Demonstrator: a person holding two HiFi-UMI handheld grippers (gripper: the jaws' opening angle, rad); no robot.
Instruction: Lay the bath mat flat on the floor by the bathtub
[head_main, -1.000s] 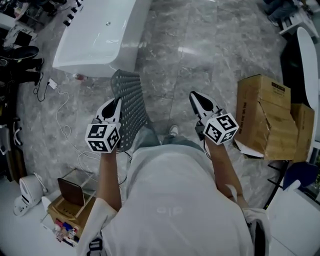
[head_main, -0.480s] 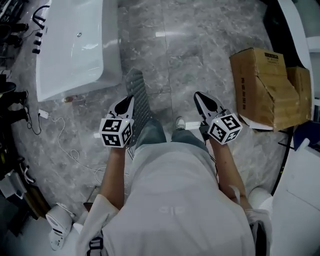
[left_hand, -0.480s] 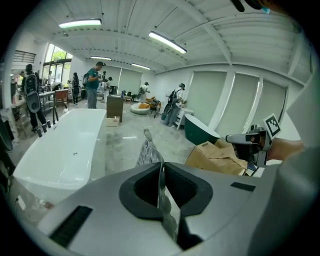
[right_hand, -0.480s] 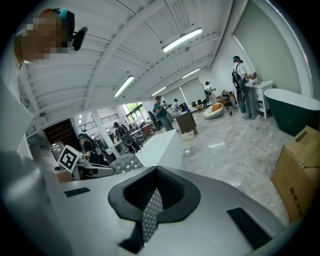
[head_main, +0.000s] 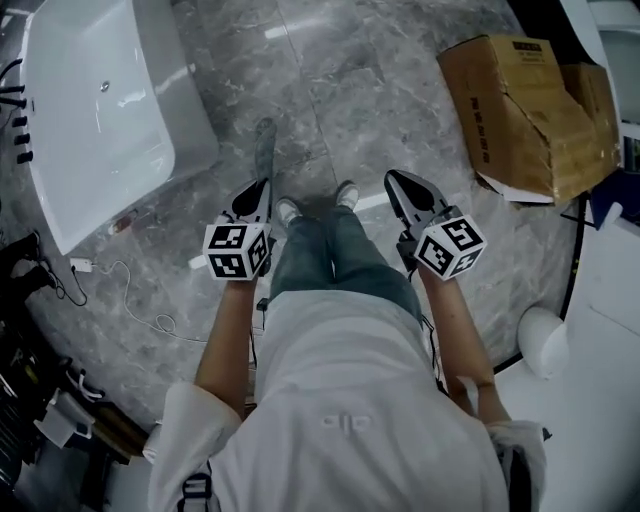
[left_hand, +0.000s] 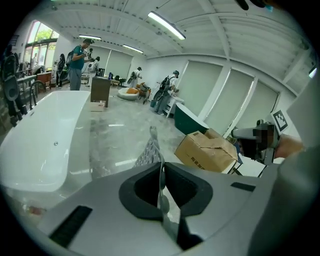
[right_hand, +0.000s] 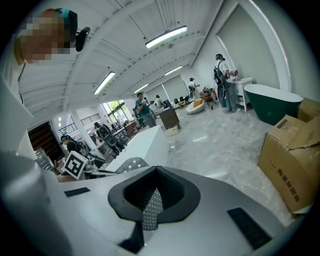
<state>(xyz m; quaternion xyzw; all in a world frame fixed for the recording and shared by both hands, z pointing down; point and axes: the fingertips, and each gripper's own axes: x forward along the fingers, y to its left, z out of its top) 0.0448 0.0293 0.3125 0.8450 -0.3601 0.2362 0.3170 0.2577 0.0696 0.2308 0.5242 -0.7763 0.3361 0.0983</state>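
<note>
Two grippers show low in the head view, one on each side of the person's legs. The left gripper (head_main: 264, 185) has its jaws clamped on the one bath mat (head_main: 265, 148). The mat is a grey, hole-patterned sheet seen almost edge-on. It rises as a narrow strip from the jaws toward the upper middle of the frame, just right of the bathtub (head_main: 95, 110). In the left gripper view the mat's thin edge runs straight down through the closed seam. The right gripper (head_main: 395, 183) has its jaws pressed fully together, with only a small dotted grey face showing at the seam. It stands well apart from the mat.

One white bathtub fills the upper left of the head view, and a second, dark green tub (right_hand: 272, 102) stands far back in the right gripper view. Two cardboard boxes sit at the upper right, a large one (head_main: 515, 95) with a smaller one (head_main: 592, 95) touching its right side. Two shoes (head_main: 288, 209) point up-frame between the grippers. One white cable (head_main: 135, 300) loops over the floor at the lower left.

The floor (head_main: 350, 90) is glossy grey marbled tile that catches streaks of light. The room is a large white hall with long strip lights (left_hand: 167, 25) on the ceiling and pale panels along the far wall. Several people stand in the distance.
</note>
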